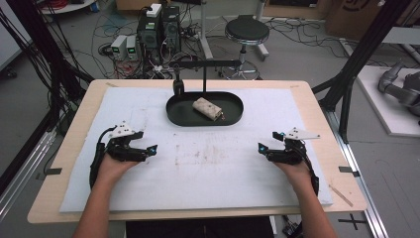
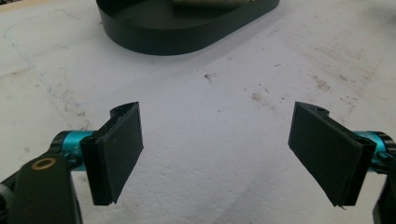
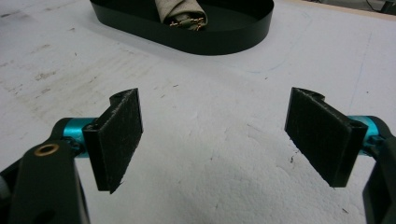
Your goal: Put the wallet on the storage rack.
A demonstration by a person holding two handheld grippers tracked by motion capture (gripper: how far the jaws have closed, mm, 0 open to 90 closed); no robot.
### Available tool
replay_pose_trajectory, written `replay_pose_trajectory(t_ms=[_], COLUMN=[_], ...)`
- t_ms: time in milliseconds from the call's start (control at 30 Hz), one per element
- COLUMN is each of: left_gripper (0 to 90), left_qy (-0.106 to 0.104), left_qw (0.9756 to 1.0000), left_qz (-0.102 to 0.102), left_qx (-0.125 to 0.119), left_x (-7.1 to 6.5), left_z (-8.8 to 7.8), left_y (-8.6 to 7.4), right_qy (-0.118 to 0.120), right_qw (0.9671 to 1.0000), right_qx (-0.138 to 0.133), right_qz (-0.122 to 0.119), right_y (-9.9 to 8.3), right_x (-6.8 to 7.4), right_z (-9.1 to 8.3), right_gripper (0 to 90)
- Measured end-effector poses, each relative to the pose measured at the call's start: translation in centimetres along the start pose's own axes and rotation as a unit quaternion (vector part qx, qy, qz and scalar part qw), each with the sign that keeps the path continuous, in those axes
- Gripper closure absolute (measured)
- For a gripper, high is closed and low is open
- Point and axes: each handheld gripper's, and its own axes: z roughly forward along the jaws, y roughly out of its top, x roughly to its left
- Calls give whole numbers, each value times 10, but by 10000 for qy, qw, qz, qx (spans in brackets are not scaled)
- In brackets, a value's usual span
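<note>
High view: our left hand-held gripper [image 1: 152,148] and right hand-held gripper [image 1: 261,148] released, empty; rolled cloth bundle [image 1: 208,109] untouched in black oval tray [image 1: 233,116]; nothing begun.

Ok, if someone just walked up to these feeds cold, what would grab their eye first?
Probably the black oval tray at the far middle of the white mat, with a beige rolled bundle lying in it. Next, the left gripper and right gripper, resting on the mat at either side, jaws wide open and holding nothing.
</note>
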Motion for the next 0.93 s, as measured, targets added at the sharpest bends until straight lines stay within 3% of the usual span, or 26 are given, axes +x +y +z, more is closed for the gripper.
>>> replay_pose_trajectory(t_ms=[333, 933], left_gripper=[178, 178], left_qy=[-34, -27], left_qw=[10000, 10000], left_qz=[49, -22], left_qx=[31, 54], left_x=[-6, -4], left_z=[3, 3], left_y=[1, -1], right_qy=[-30, 0], right_qw=[10000, 10000], right_qx=[-3, 66], right_qz=[67, 17], right_y=[-2, -3], right_x=[-3, -3], right_z=[-1, 3], right_gripper=[197, 197])
